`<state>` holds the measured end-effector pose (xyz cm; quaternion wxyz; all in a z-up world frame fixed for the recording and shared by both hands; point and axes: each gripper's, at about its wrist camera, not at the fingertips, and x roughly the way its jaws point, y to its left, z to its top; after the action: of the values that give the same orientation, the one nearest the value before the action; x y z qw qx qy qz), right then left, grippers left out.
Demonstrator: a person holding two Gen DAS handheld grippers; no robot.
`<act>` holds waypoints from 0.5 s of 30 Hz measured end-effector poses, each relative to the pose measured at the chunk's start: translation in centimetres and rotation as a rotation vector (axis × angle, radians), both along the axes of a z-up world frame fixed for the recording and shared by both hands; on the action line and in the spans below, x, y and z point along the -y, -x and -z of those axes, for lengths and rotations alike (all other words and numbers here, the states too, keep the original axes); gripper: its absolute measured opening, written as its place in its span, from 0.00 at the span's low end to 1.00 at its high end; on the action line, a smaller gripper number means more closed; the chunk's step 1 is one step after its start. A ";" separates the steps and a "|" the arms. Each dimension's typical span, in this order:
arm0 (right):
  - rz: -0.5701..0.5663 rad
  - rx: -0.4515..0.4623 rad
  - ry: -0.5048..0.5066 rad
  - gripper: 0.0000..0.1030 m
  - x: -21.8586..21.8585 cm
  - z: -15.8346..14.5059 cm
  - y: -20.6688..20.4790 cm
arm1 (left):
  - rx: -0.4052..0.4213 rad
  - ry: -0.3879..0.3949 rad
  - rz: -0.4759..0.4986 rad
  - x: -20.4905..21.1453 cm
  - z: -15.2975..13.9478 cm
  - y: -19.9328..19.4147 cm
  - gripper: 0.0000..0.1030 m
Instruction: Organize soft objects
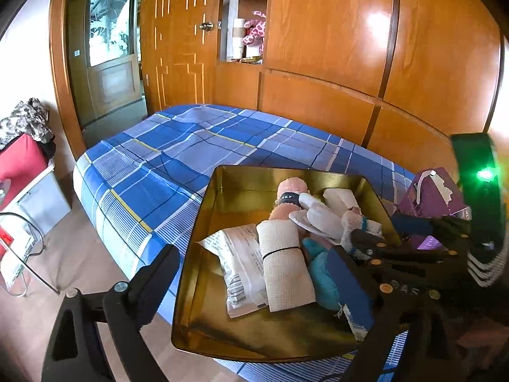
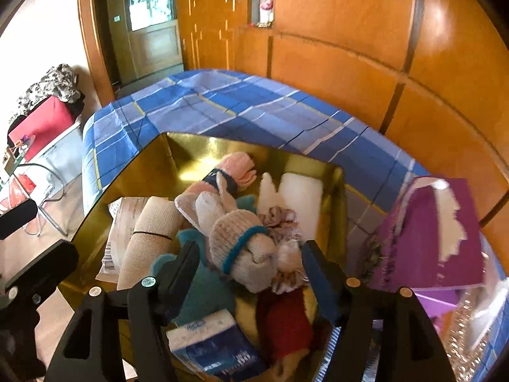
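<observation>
A gold tin tray (image 1: 203,222) (image 2: 140,165) lies on the bed and holds several soft things. Among them are a pink sock roll (image 1: 291,187), a beige bandage roll (image 1: 286,267), a white packet (image 1: 241,273) and a teal plush piece (image 1: 321,273). My left gripper (image 1: 251,283) is open and straddles the tray's left wall, pads touching nothing. My right gripper (image 2: 253,267) is open over the tray. A rolled grey sock with a blue band (image 2: 241,251) and a scrunchie (image 2: 286,222) lie between its fingers, clear of the pads. A red plush (image 2: 283,321) and a tissue pack (image 2: 216,343) lie below.
A blue plaid sheet (image 1: 178,146) covers the bed along a wooden wardrobe (image 1: 334,47). A purple box (image 2: 439,232) stands right of the tray. On the floor to the left are a red box with clothes (image 1: 22,159) and a wire-frame stand (image 1: 28,254). A pink plush (image 1: 256,30) sits in a niche.
</observation>
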<state>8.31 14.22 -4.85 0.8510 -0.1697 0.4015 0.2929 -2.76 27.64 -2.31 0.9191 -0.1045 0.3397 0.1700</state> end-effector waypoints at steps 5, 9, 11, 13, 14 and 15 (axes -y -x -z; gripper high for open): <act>0.054 0.090 -0.011 0.65 2.2 -1.4 1.9 | 0.006 -0.012 -0.002 0.7 -0.4 0.3 0.95; 0.129 0.154 -0.016 0.66 4.6 -2.0 3.9 | 0.024 -0.025 0.001 1.9 -0.9 0.6 0.99; 0.179 0.171 -0.032 0.66 6.1 -2.2 4.9 | 0.031 -0.035 0.003 2.8 -1.2 0.7 0.99; 0.219 0.179 -0.041 0.66 7.3 -2.2 5.7 | 0.037 -0.035 0.007 3.6 -1.3 0.8 1.00; 0.234 0.182 -0.041 0.66 7.9 -2.2 6.1 | 0.040 -0.036 0.013 4.2 -1.4 0.8 1.00; 0.243 0.187 -0.040 0.66 8.5 -2.1 6.6 | 0.042 -0.038 0.016 4.5 -1.4 0.9 1.00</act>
<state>1.70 5.68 -2.72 0.9171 -0.1292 0.3323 0.1785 -3.64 23.17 -0.90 0.9291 -0.0879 0.3179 0.1671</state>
